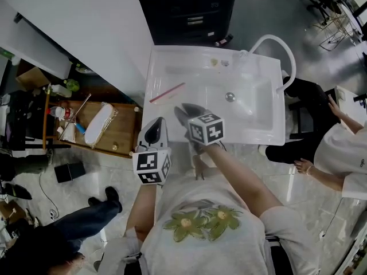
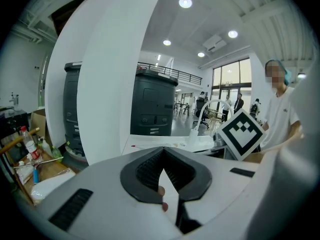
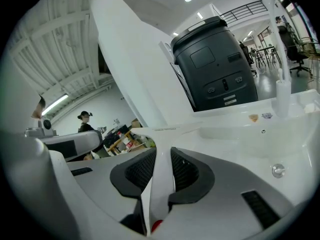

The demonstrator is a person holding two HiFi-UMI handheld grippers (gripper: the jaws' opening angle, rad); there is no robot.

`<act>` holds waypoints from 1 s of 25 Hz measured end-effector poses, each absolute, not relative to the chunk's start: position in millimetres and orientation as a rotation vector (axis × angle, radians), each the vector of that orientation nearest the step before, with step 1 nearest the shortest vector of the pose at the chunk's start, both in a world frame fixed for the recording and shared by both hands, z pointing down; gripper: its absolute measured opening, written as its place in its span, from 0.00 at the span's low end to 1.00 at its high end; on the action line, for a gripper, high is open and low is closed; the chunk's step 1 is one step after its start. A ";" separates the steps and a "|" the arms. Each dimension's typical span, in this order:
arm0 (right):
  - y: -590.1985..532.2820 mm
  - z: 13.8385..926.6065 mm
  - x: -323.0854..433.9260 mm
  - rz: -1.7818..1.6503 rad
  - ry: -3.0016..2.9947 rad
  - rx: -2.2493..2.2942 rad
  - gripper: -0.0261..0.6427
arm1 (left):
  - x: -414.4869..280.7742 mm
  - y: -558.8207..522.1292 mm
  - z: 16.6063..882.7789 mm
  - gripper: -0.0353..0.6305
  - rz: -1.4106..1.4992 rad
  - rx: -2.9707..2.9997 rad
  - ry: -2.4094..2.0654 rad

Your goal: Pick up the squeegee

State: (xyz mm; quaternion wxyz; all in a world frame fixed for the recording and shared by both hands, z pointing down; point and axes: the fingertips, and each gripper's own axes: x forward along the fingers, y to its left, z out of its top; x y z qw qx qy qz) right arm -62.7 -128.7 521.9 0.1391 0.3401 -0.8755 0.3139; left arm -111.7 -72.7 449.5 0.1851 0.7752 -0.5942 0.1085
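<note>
**A:** What does the right hand-held gripper (image 3: 162, 153) have?

**B:** Its jaws are closed on the white handle of the squeegee (image 3: 161, 176), one ribbed pad on each side. The T-shaped blade bar sticks out just past the tips, over the near left part of the white sink (image 3: 235, 134)

**A:** And the left hand-held gripper (image 2: 162, 153)?

**B:** Its jaws are together at the tips with nothing between them. It hangs just beside the right one, at the sink's front edge

**A:** How do you think the squeegee will handle?

**B:** It looks like light, stiff plastic with a smooth, flat handle. I'd expect little weight, but it may slide or swing in the pads because the bar sits out at the far end. The working edge is probably softer, so the handle is the place to hold, close up to the bar, roughly where the pads are

**A:** Anything you can't make out?

**B:** Quite a bit. In the head view the squeegee is lost, white on white beneath the right hand-held gripper (image 1: 189, 116). I cannot tell whether the bar touches the sink or is clear of it. The handle's near end, with a small red spot, is cut off by the gripper body. Something pinkish shows in the gap behind the left jaws, but I can't identify it. A thin red stick (image 1: 167, 93) lies on the sink's left ledge, too small to name
</note>
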 end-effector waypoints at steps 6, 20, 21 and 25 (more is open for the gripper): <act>-121.9 506.0 -58.6 0.884 -2.571 1.011 0.18 | -109.9 -64.9 447.3 0.07 0.293 2.192 -1.675; -82.3 459.5 -64.1 0.760 -2.693 1.010 0.18 | -109.2 -40.7 442.3 0.07 0.269 2.206 -1.673; -78.6 457.4 -63.5 0.740 -2.698 1.014 0.18 | -109.0 -39.0 441.5 0.07 0.265 2.208 -1.674; -62.1 447.6 -59.8 0.664 -2.727 1.025 0.18 | -106.1 -31.3 439.5 0.07 0.264 2.215 -1.669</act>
